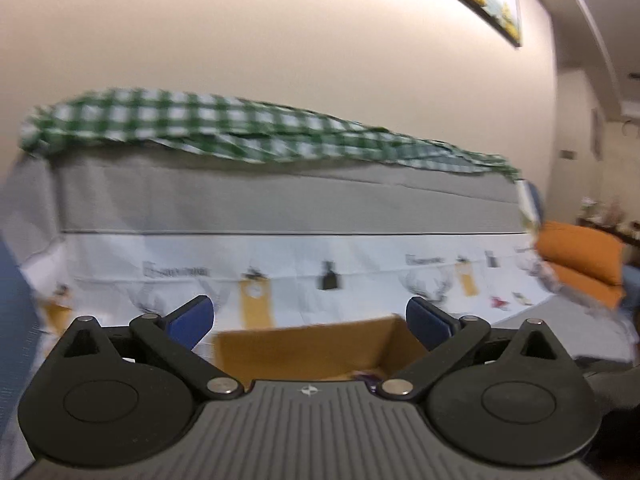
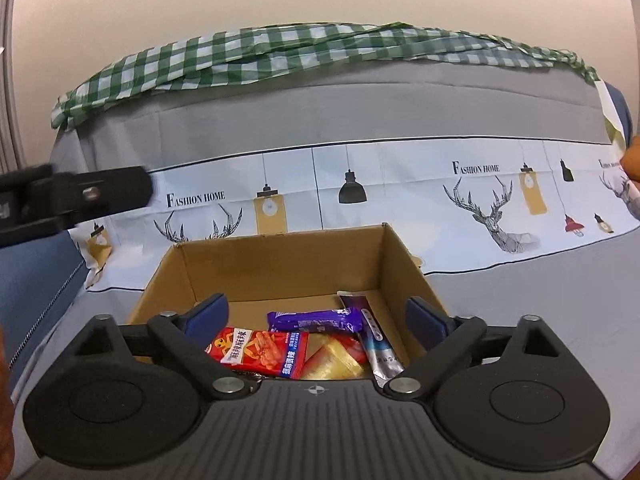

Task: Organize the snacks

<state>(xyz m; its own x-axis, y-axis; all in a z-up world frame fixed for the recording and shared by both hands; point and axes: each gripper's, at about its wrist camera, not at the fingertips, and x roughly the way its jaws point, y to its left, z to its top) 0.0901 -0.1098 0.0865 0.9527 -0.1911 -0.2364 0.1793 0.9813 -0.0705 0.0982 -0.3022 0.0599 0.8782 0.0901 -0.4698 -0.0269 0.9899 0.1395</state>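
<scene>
While your right gripper (image 2: 316, 318) hangs spread wide and empty over the open brown cardboard box (image 2: 280, 264), you can read "FASHION HOME" twice on the white printed sheet with lamps and deer heads (image 2: 400, 184) behind it. Inside the box lie a red snack packet with Chinese lettering (image 2: 260, 350), a purple wrapped bar (image 2: 316, 319), a gold packet (image 2: 334, 366) and a silver sachet (image 2: 380, 344), their print too small to make out. Your left gripper (image 1: 310, 322) is likewise spread and holds nothing, with the box's far wall between its blue pads. A green checked cloth (image 2: 280, 52) lies draped along the grey backrest (image 2: 320, 112). Orange cushions (image 1: 580, 256) sit at the right.
</scene>
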